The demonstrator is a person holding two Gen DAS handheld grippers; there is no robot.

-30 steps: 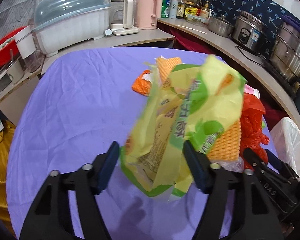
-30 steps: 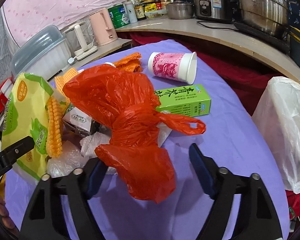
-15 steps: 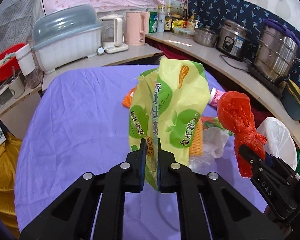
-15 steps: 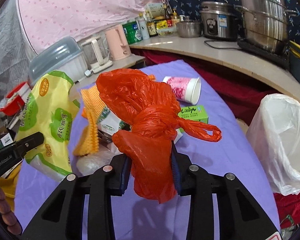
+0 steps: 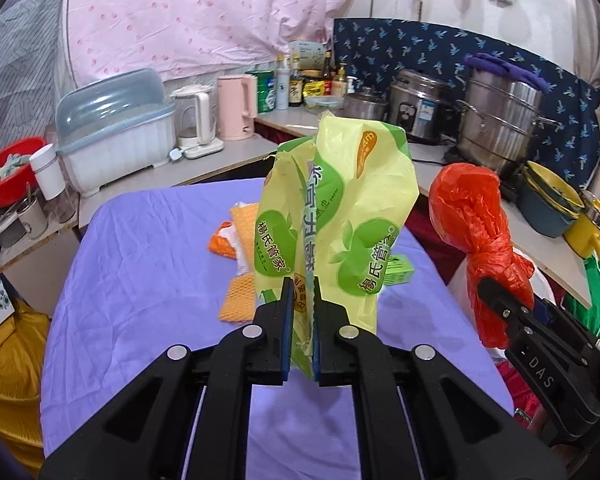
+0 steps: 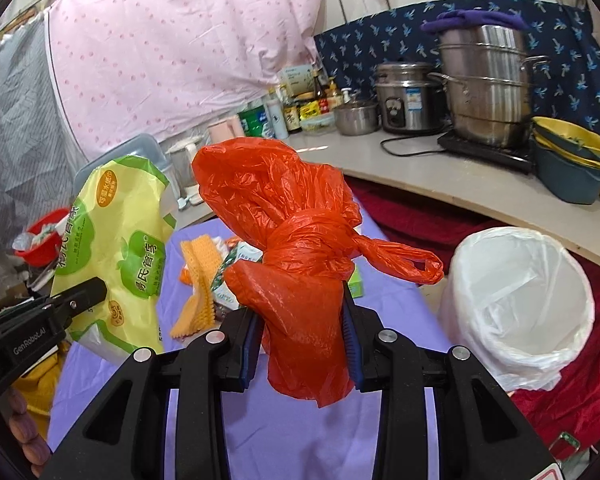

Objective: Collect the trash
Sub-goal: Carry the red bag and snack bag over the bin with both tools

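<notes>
both tongs (image 5: 300,304) (image 6: 300,320) tilt downward, pinching raised trash.

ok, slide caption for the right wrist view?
Right gripper clamps a knotted red bag above the purple table, white-lined bin alongside.

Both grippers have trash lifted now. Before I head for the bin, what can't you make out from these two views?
- Trash bin: base cut off behind the table edge in the right wrist view; mostly hidden by the right gripper in the left.
- Green carton: mostly behind the yellow-green wrapper; behind the red bag in the right.
- Red bag's contents: opaque.
</notes>
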